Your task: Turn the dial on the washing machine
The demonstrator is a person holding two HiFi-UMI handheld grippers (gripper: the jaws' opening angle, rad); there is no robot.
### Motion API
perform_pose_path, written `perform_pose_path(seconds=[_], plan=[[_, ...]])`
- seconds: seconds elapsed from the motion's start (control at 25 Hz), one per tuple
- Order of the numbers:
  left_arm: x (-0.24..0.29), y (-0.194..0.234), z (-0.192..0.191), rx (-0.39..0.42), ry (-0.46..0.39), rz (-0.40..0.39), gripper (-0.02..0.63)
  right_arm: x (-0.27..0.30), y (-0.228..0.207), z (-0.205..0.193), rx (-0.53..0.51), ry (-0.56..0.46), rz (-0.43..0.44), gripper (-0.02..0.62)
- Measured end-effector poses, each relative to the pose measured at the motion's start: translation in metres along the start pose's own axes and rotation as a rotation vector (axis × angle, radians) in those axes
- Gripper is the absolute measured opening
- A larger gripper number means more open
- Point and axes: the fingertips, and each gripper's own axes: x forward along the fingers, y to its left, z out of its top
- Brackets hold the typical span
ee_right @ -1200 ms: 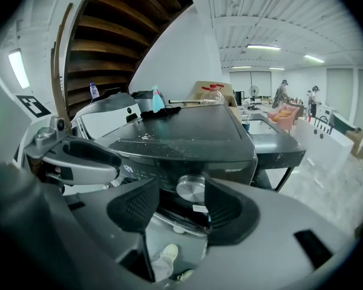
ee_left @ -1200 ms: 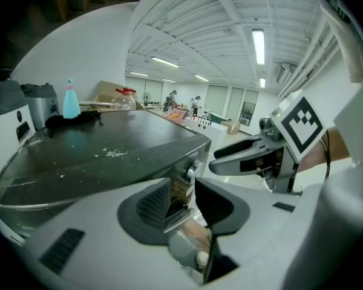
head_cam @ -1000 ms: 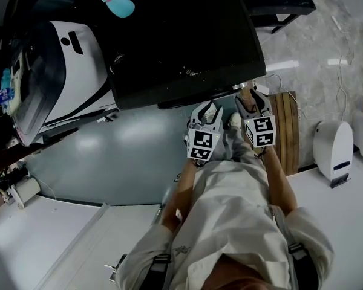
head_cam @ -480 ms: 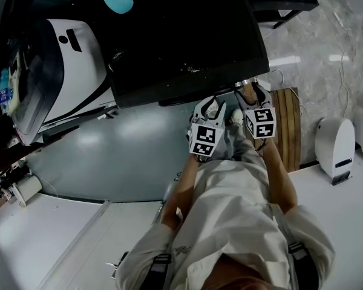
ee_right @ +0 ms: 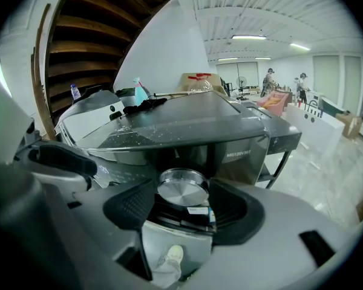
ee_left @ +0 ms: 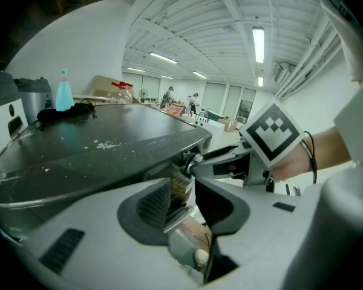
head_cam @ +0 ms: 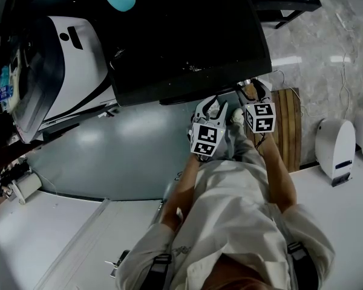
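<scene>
One dial (ee_right: 183, 186), one washing machine (ee_right: 230, 130), two grippers.
Right gripper (ee_right: 181, 193) freshly opened astride dial, not pressing; left gripper (ee_left: 183, 189) parted, empty; panel print (ee_right: 238, 153) "MG120…", rest unclear.

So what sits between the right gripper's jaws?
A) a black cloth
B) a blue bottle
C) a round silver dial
C: the right gripper view shows the dial on the washing machine between the jaws of the right gripper, which have just been opening and stand apart on either side of it.
</scene>
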Motion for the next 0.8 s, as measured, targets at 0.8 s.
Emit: perform_pose_path(seconds=[0.8], plan=[[0.0001, -0.0043, -0.0039, -0.001, 0.002, -0.002, 0.132, 0.0031, -0.0054, -0.0037, 0.170, -0.039, 0.082, 0.267]])
